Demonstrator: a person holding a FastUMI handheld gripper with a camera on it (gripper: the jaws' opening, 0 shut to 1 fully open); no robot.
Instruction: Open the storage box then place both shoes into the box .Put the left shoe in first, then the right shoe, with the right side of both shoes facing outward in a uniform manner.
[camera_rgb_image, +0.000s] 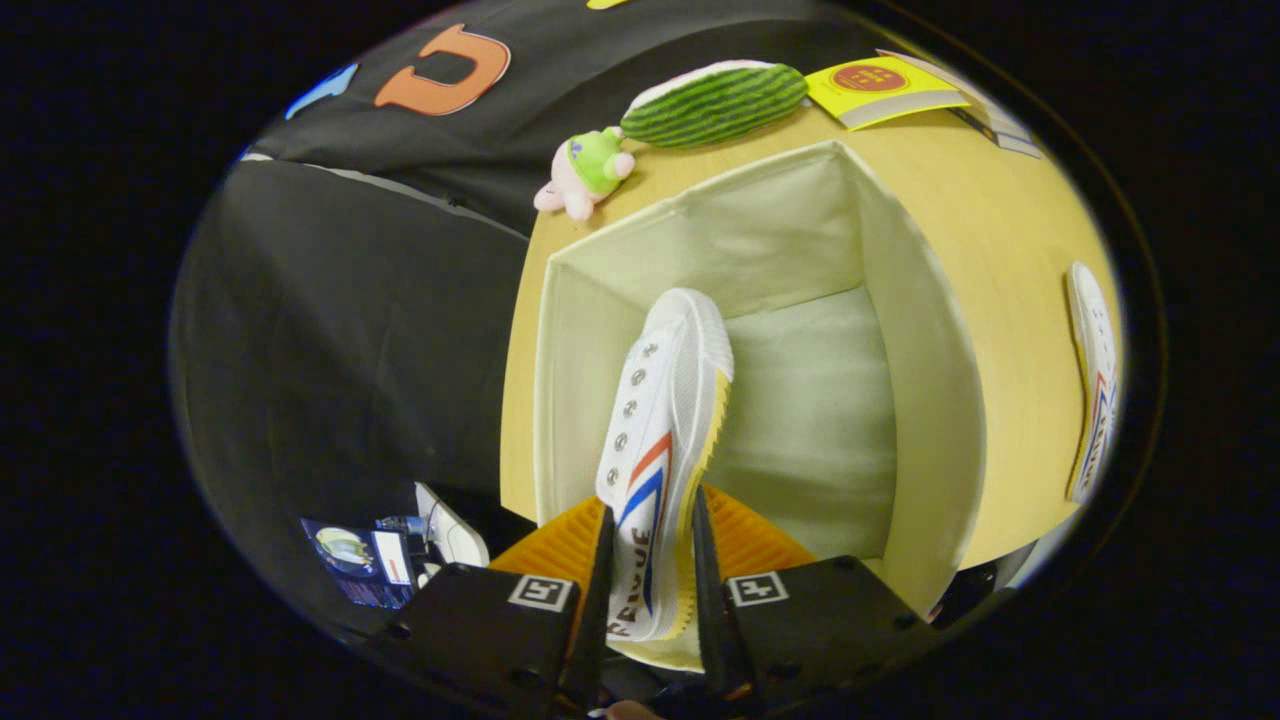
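- The tongs (648, 560) are clenched on a white canvas shoe (660, 430), one finger pressing each side of its heel end; the shoe runs away from them toward 12 o'clock, toe farthest out.
- The shoe is turned on its side, eyelets facing 9 o'clock and the sole with its yellow edge facing 3 o'clock; red and blue stripes mark the side near the fingers.
- Printed lettering runs along the heel between the fingers, partly hidden, so I cannot read it whole.
- The shoe hangs inside the open storage box (920, 400), a cream fabric box, nearer its 9 o'clock wall.
- The box stands on a pale wooden surface (1010, 260).
- A second shoe (1092, 380) lies on the surface at 3 o'clock, apart from the box.
- Beyond the box, at 12 o'clock, lie a striped green plush toy (715, 103) and a small pink and green plush toy (588, 170); a yellow card (880, 90) lies at 1 o'clock.
- Black cloth hangs behind and at 9 o'clock of the surface.
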